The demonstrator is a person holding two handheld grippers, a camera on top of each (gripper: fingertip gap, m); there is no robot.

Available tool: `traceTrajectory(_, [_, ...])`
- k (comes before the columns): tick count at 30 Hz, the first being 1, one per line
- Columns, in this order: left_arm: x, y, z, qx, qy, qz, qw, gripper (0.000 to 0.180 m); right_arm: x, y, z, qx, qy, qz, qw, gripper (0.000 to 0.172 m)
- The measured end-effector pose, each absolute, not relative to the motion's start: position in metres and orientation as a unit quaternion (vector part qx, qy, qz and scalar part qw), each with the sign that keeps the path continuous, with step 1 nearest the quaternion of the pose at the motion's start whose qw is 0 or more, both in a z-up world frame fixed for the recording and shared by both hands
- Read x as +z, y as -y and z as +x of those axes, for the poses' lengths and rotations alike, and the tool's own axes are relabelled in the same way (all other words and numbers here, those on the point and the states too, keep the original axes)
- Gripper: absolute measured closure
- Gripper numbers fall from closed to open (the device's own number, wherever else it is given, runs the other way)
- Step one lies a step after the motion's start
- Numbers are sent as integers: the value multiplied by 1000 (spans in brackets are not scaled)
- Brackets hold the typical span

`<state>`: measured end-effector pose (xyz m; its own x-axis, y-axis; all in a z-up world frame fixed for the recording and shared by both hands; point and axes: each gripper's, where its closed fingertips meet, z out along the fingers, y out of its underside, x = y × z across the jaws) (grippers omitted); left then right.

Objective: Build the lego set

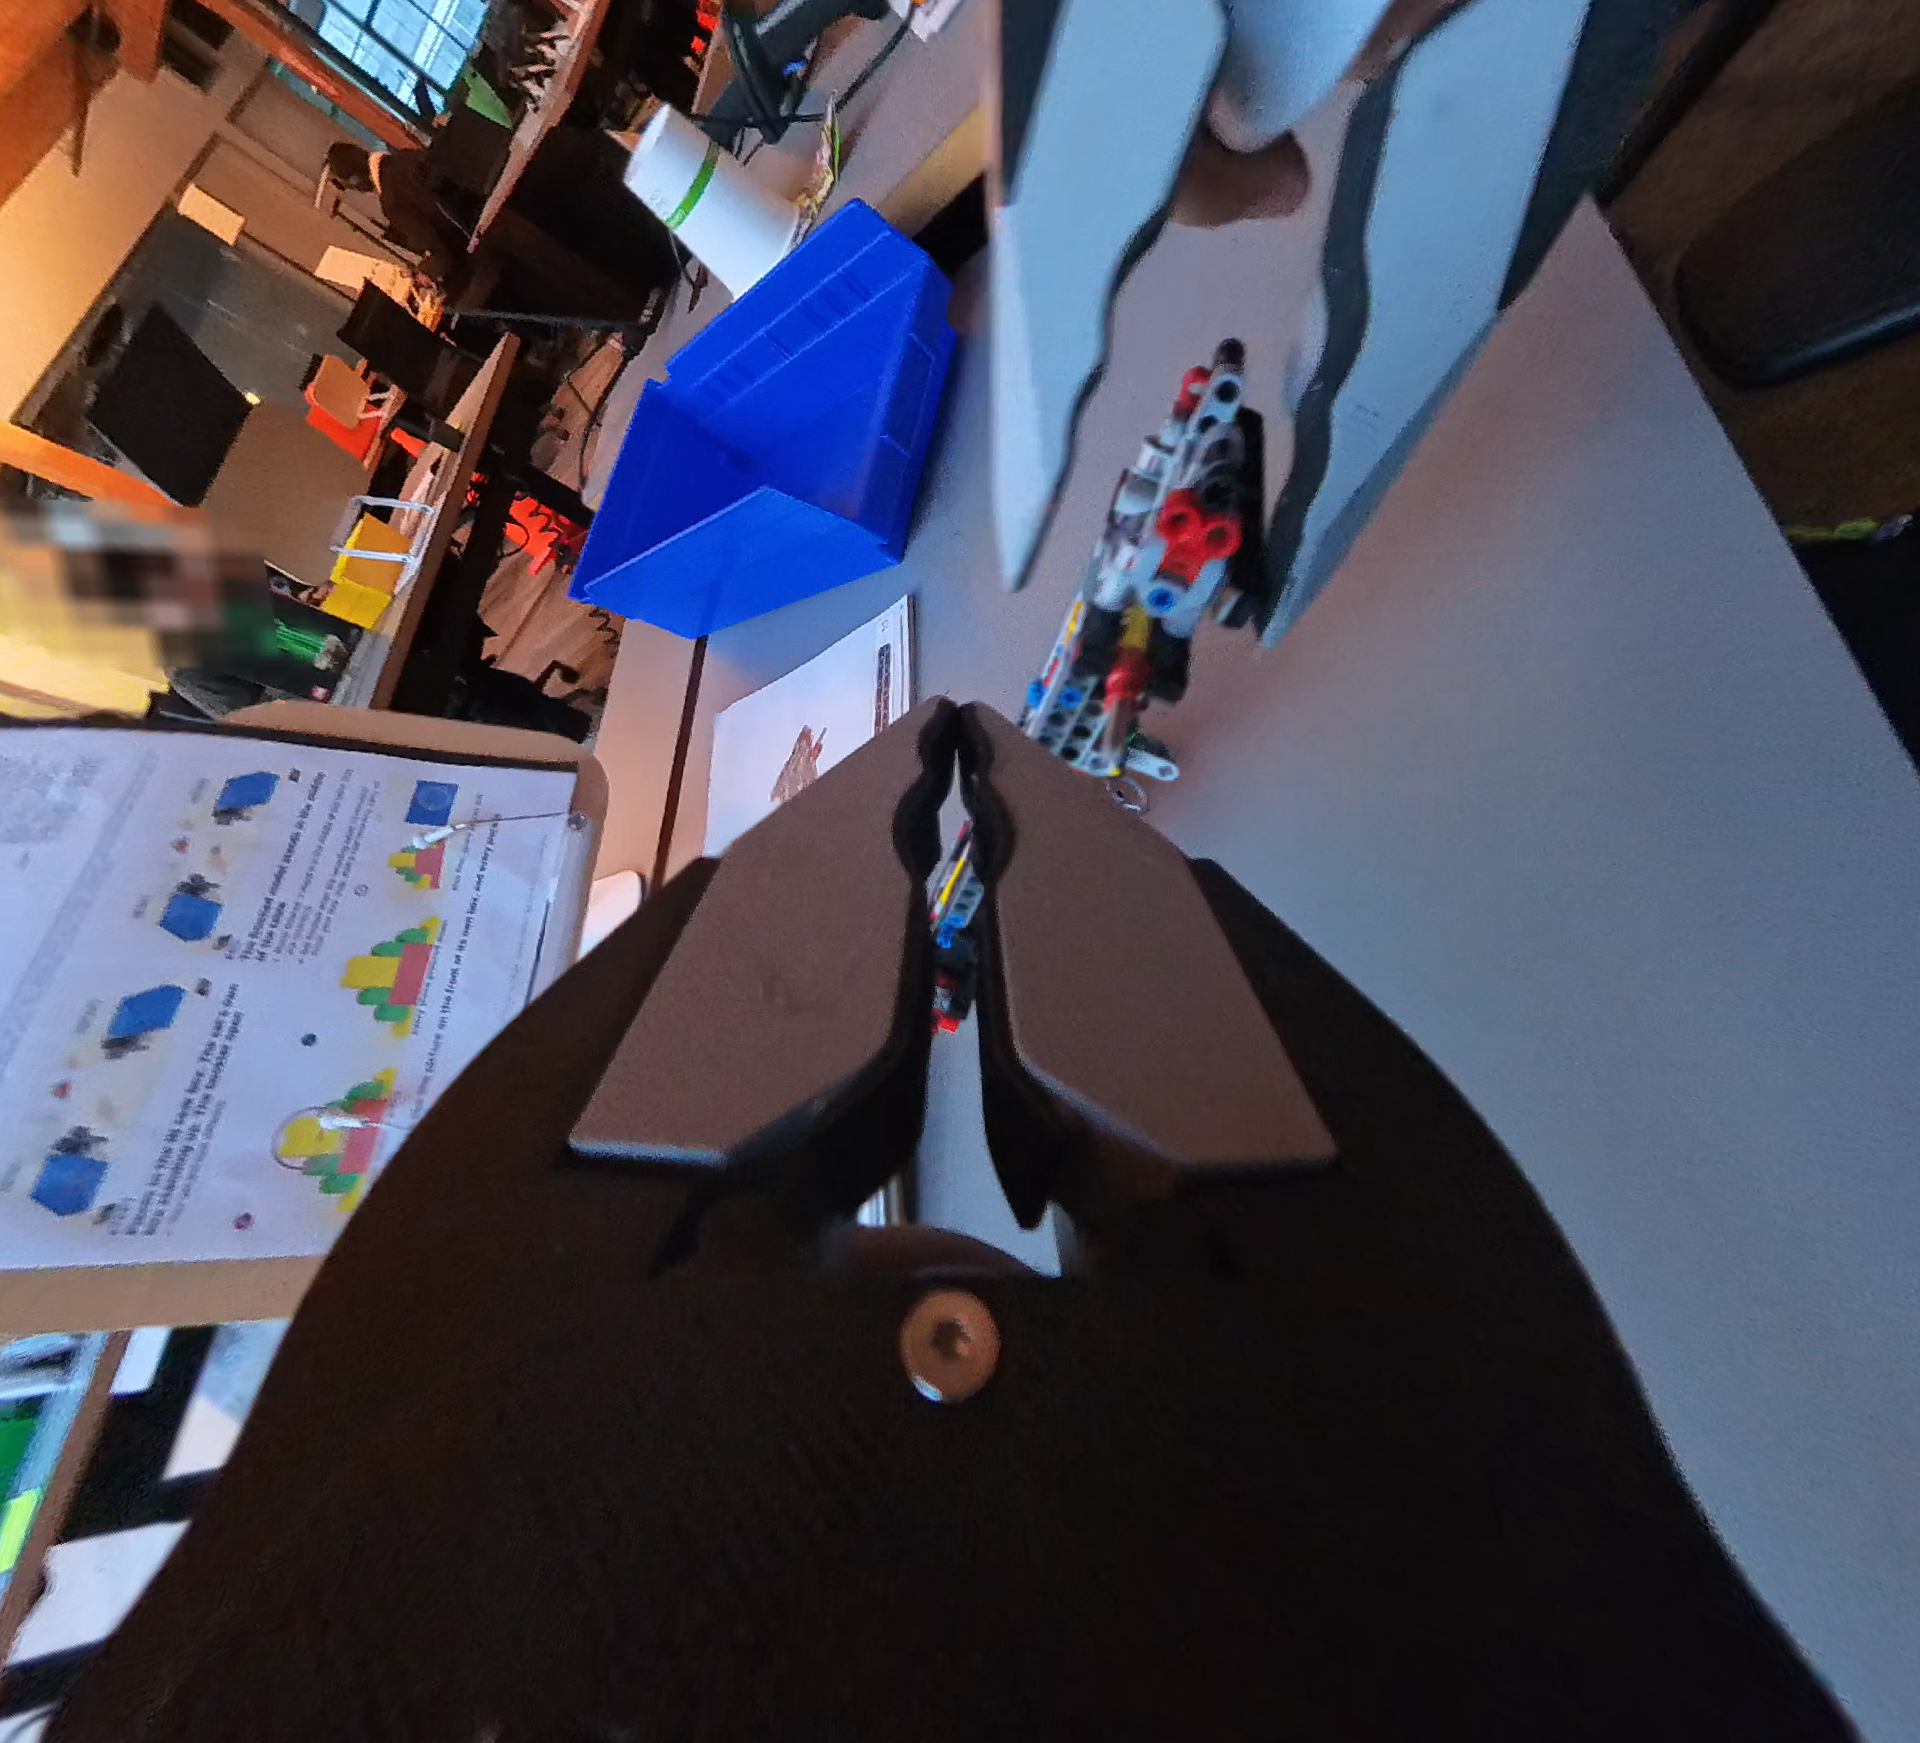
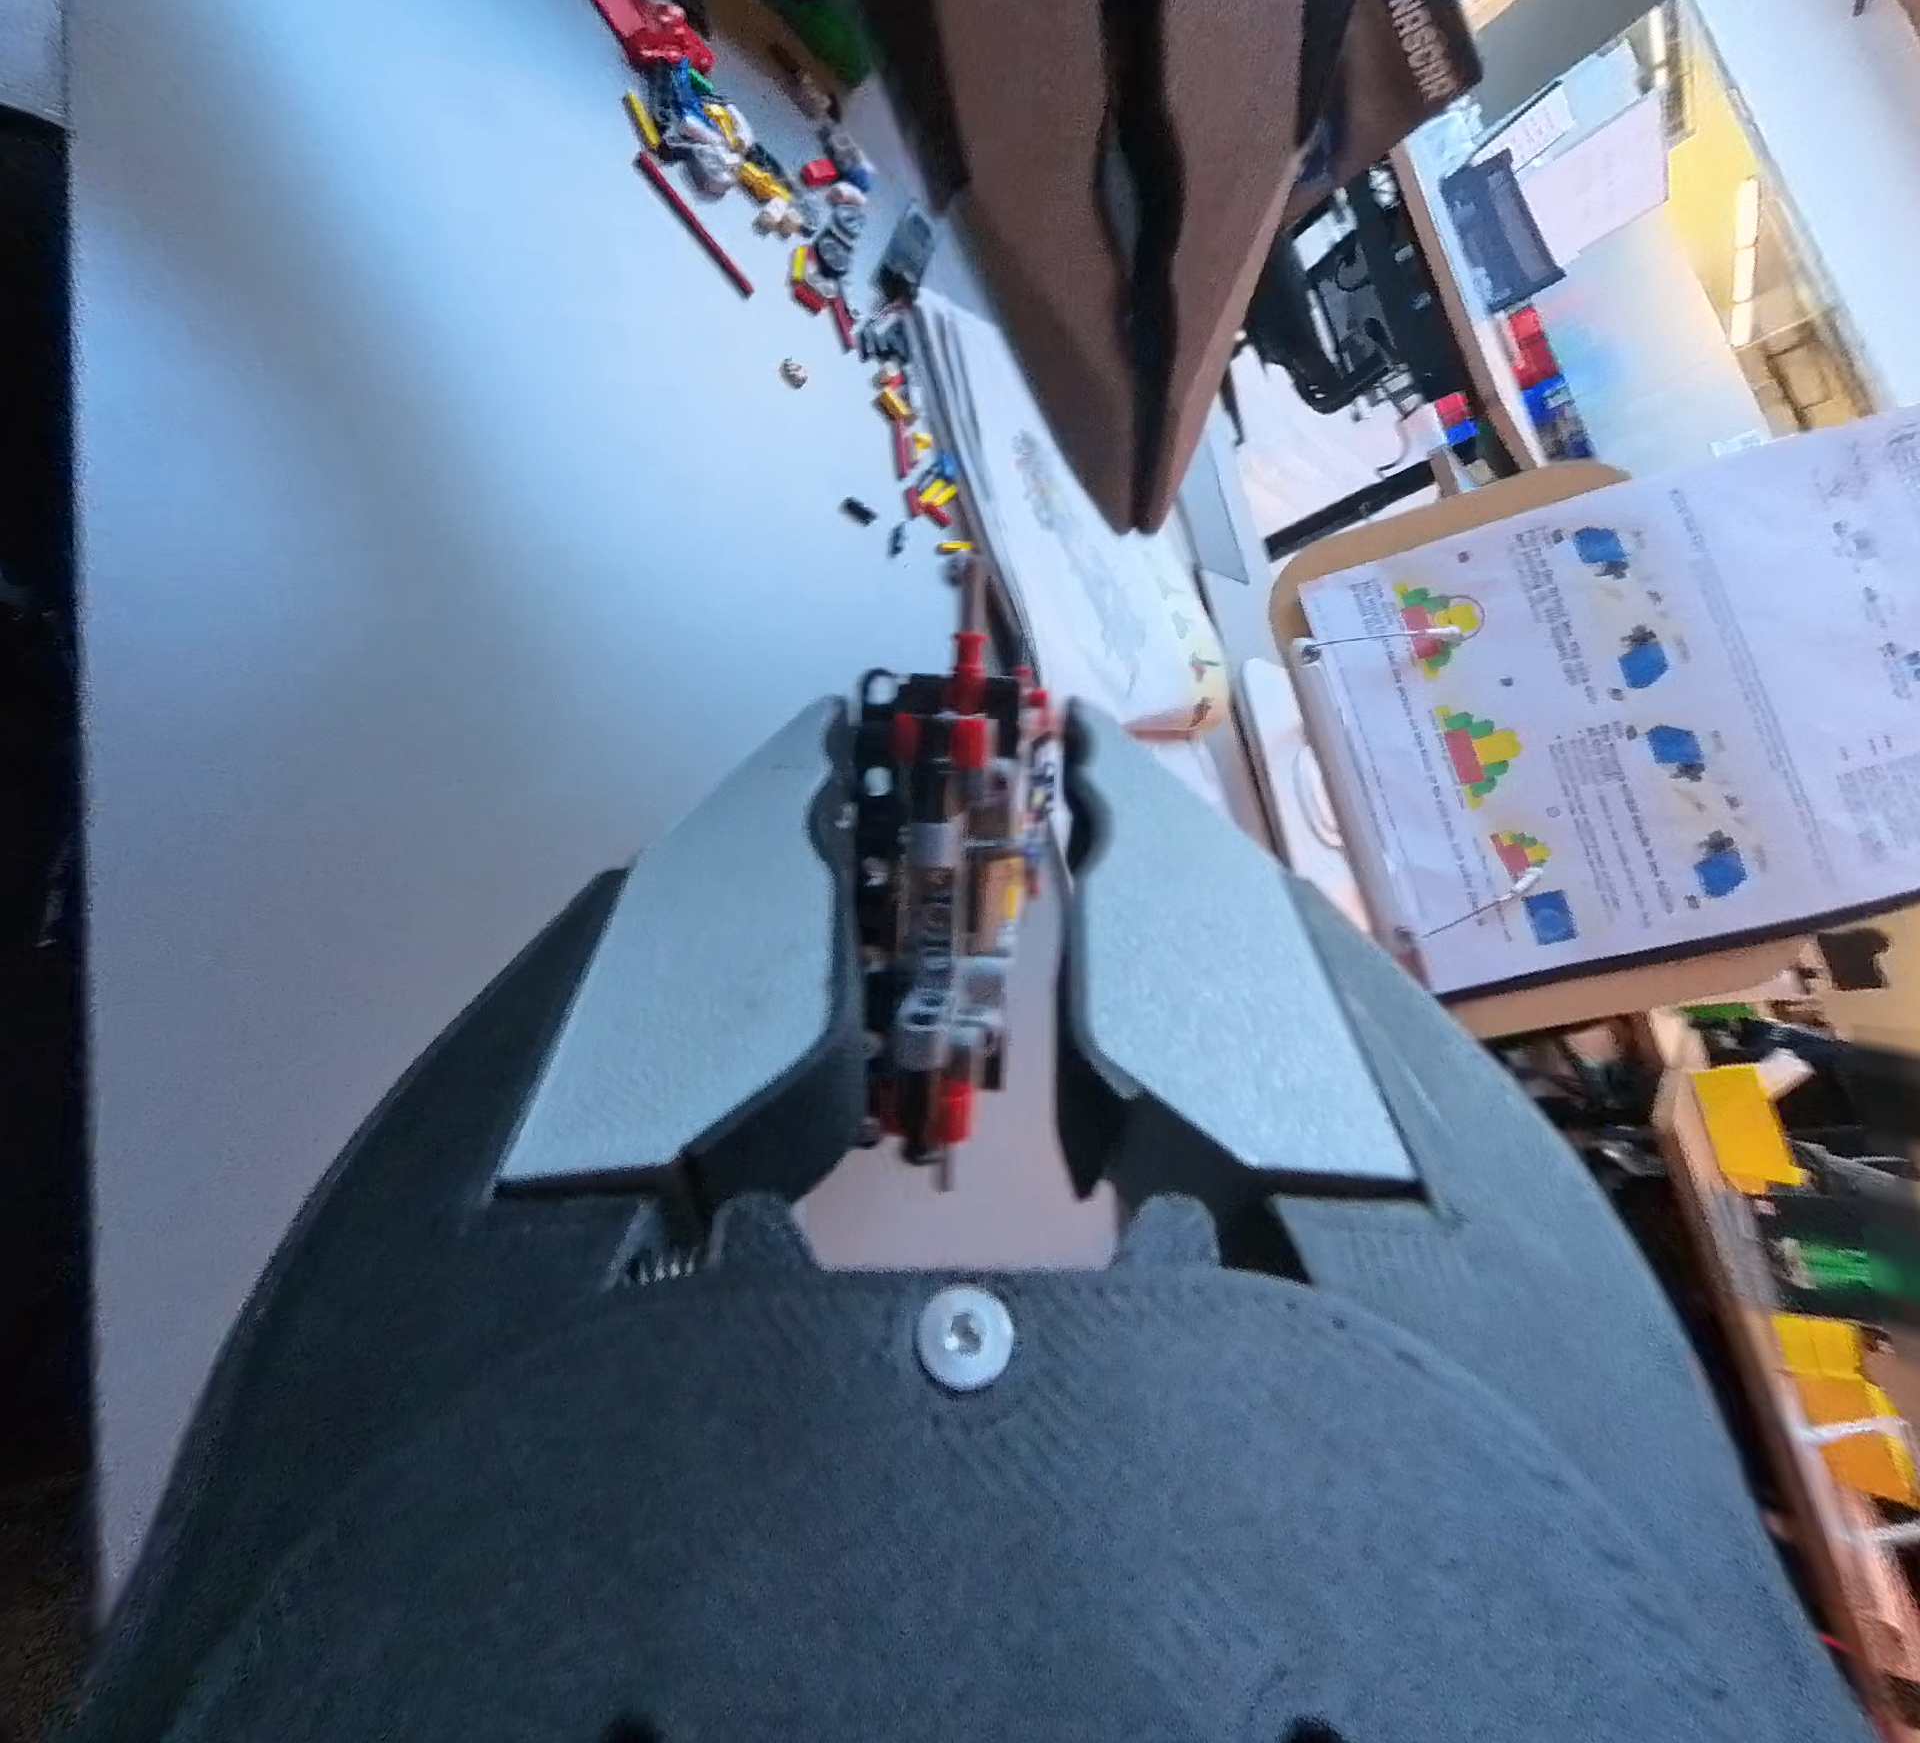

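A building-brick model of black, grey and red beams (image 1: pixel 1174 540) lies on the pale table (image 1: pixel 1558 862). My right gripper (image 2: pixel 956 717), with grey pads, is open around the model (image 2: pixel 935 862). The model lies against one pad. In the left wrist view a gap shows between the other grey finger (image 1: pixel 1039 446) and the model. My left gripper (image 1: pixel 956 711), with brown pads, is shut with its tips meeting, just short of the model's near end. It also shows in the right wrist view (image 2: pixel 1132 514), shut above a booklet, with nothing visible at its tips.
A blue bin (image 1: pixel 790 426) lies tipped on the table beside an open instruction booklet (image 1: pixel 810 737). Several loose small pieces (image 2: pixel 748 166) are scattered farther along the table (image 2: pixel 416 446). A clipboard with a printed sheet (image 1: pixel 260 966) stands at the table's edge. A white roll (image 1: pixel 717 207) lies behind the bin. Tip to tip, the grippers are about 4 cm apart.
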<state>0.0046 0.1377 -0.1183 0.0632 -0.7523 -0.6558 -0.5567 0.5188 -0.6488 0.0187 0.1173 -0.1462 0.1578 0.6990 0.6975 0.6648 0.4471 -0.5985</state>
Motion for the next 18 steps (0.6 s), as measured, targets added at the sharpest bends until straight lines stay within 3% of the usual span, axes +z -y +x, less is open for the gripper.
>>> traceTrajectory(1, [-119,-137,3,-100,-676,-488,543,180,-151,-115,22,24,646,-530,549,148])
traceTrajectory(7, [-149,-126,2,-73,-702,-487,515,180,-156,-120,20,-1,639,-538,549,149])
traceTrajectory(8, [-151,-127,3,-49,-706,-481,518,175,-156,-119,18,0,640,-537,550,149])
traceTrajectory(9, [-153,-129,4,-27,-708,-476,520,149,-155,-119,16,1,641,-536,549,149])
traceTrajectory(18, [-154,-127,16,-9,-721,-461,518,159,-151,-120,8,3,655,-529,540,148])
